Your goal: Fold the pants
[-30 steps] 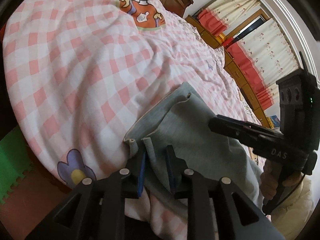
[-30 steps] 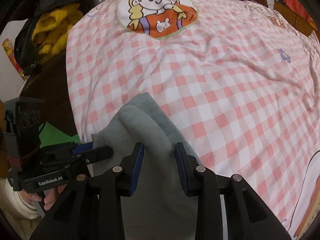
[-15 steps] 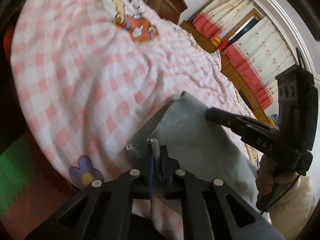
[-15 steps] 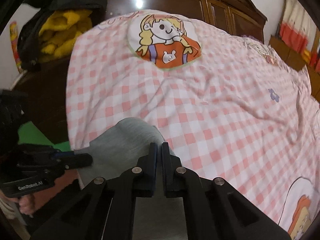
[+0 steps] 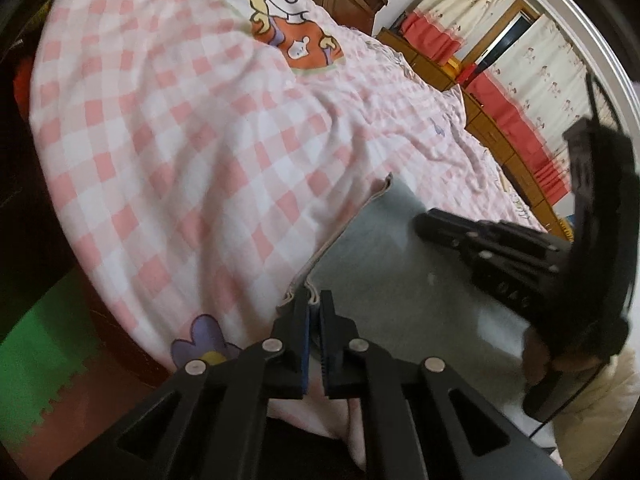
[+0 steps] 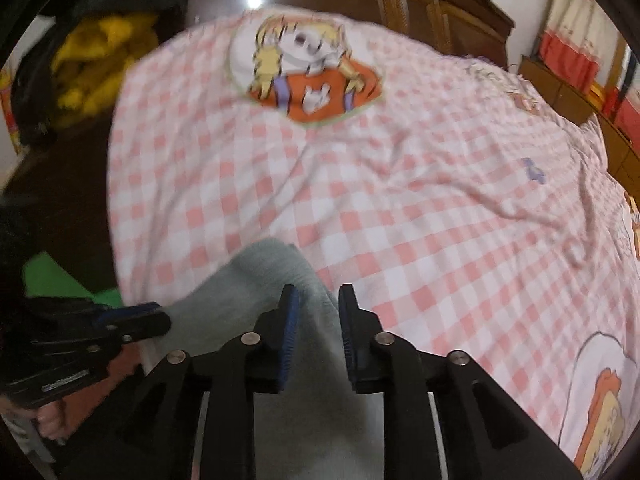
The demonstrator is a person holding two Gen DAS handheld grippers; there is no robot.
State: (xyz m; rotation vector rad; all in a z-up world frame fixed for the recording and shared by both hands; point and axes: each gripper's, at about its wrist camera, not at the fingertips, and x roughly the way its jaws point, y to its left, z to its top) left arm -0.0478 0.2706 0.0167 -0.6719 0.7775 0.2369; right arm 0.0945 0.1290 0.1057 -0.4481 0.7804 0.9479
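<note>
A bed covered by a pink-and-white checked sheet (image 5: 168, 152) fills most of both views, with a cartoon girl print (image 6: 308, 76) toward the top centre of the right wrist view and the upper middle of the left wrist view. Dark wooden cabinets (image 6: 420, 4) run along the top edge, and red-and-cream curtains (image 5: 520, 80) hang in the upper right of the left wrist view. A green foam mat (image 5: 36, 360) shows at lower left there (a yellow heap (image 6: 96, 60) sits upper left in the other view).

The grey pants (image 5: 400, 304) lie at the near edge of the bed, in the lower centre and lower right of the left wrist view and the lower centre of the right wrist view.

The left gripper (image 5: 314, 312) is pressed together on the pale hem edge of the pants, low in the frame. The right gripper (image 6: 319, 304) is opening, its blue pads apart with a ridge of grey cloth between them, not visibly pressed.
</note>
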